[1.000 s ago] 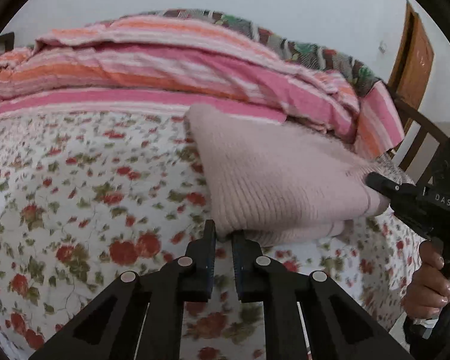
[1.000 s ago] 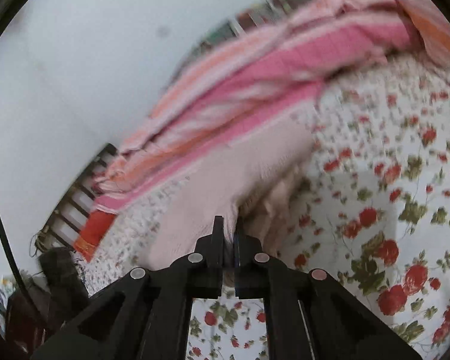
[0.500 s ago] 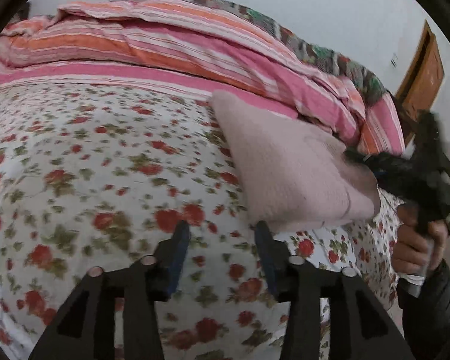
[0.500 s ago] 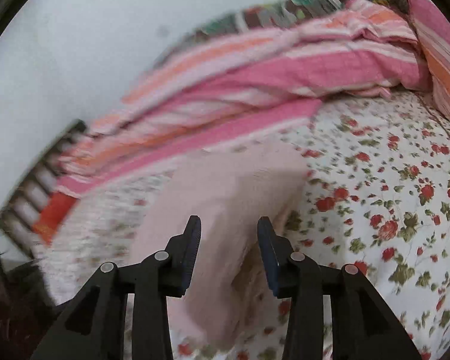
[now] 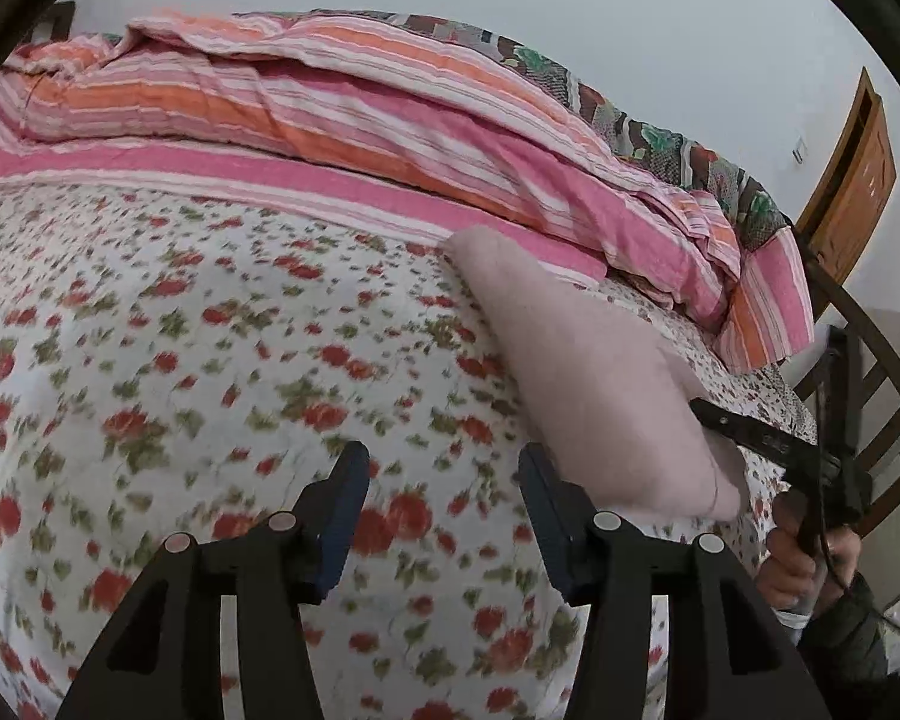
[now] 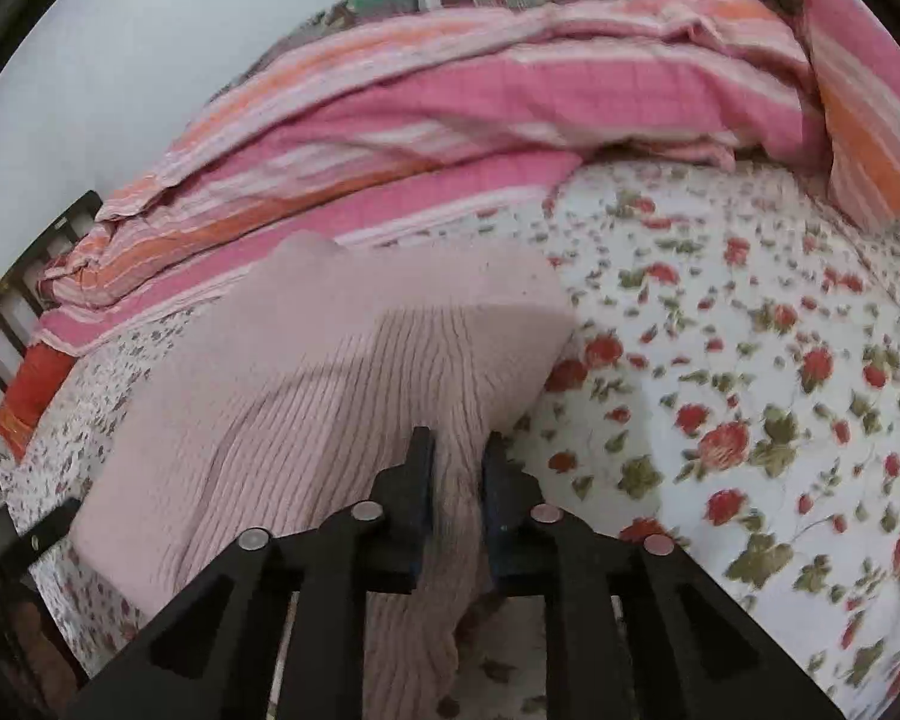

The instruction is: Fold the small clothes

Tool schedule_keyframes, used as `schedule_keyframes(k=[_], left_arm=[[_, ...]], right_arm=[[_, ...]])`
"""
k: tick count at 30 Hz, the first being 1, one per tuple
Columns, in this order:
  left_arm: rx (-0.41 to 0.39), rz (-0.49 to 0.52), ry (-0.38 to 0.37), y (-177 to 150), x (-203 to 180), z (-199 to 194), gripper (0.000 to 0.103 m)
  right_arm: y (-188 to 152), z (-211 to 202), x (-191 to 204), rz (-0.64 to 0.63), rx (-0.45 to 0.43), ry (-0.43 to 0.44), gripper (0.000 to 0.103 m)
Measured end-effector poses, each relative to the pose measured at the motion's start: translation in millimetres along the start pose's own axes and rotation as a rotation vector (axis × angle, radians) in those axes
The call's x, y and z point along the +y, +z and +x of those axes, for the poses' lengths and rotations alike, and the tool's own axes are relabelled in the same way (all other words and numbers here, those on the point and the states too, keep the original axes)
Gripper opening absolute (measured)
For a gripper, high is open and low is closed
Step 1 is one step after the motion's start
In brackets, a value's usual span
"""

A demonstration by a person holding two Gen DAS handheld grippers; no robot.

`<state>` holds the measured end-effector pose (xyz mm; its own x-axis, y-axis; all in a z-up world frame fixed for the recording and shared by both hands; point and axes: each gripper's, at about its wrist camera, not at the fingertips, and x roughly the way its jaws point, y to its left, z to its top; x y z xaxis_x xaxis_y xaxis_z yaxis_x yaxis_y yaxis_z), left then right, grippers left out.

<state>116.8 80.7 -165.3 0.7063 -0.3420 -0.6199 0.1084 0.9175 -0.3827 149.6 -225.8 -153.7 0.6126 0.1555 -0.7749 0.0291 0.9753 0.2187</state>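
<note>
Both grippers let go — left gripper [image 5: 444,498] backed off the folded sweater [image 5: 594,384], fingers parted.

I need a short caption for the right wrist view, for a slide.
Right hand-held gripper with jaws astride a fold of the folded pink knit sweater on a floral bedsheet.

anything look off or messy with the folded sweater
Slightly. The pink knit sweater lies folded on the floral sheet, but its near corner hangs between the fingers of the right hand-held gripper, with loose layers showing beneath. No damage visible.
</note>
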Motion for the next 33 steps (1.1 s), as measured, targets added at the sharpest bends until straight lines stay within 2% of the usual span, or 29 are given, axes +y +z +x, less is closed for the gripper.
schedule_keyframes(k=[1,5,8,11,13,15,17,19,21,25,28,33], left_arm=[[0.000,0.003,-0.004,4,-2,2,0.052],[-0.010,0.029,-0.021,21,-18,13,0.055],[-0.003,0.074,-0.031,37,-39,29,0.056],[0.001,0.111,0.008,47,-56,50,0.056],[0.028,0.114,0.050,51,-60,69,0.056],[0.053,0.103,0.053,50,-58,83,0.059],[0.052,0.110,0.054,47,-57,92,0.063],[0.062,0.159,0.101,42,-57,100,0.073],[0.056,0.166,0.101,39,-54,102,0.075],[0.047,0.103,0.066,32,-41,105,0.080],[0.003,0.130,0.095,26,-44,105,0.082],[-0.008,0.140,0.100,26,-45,104,0.082]], right_arm=[[4,-4,0,-0.001,-0.016,-0.002,0.036],[19,-30,8,-0.010,-0.140,0.038,0.037],[27,-25,24,-0.051,-0.163,0.067,0.037],[31,-6,37,-0.103,-0.127,0.064,0.037],[27,15,38,-0.118,-0.062,0.029,0.037],[18,31,36,-0.133,-0.023,-0.017,0.037],[12,32,33,-0.150,-0.045,-0.023,0.037],[7,32,35,-0.175,-0.055,-0.037,0.037],[3,35,34,-0.176,-0.069,-0.045,0.040],[-1,36,33,-0.173,-0.095,-0.044,0.042],[0,38,34,-0.181,-0.100,-0.055,0.042],[-1,38,34,-0.185,-0.103,-0.058,0.044]])
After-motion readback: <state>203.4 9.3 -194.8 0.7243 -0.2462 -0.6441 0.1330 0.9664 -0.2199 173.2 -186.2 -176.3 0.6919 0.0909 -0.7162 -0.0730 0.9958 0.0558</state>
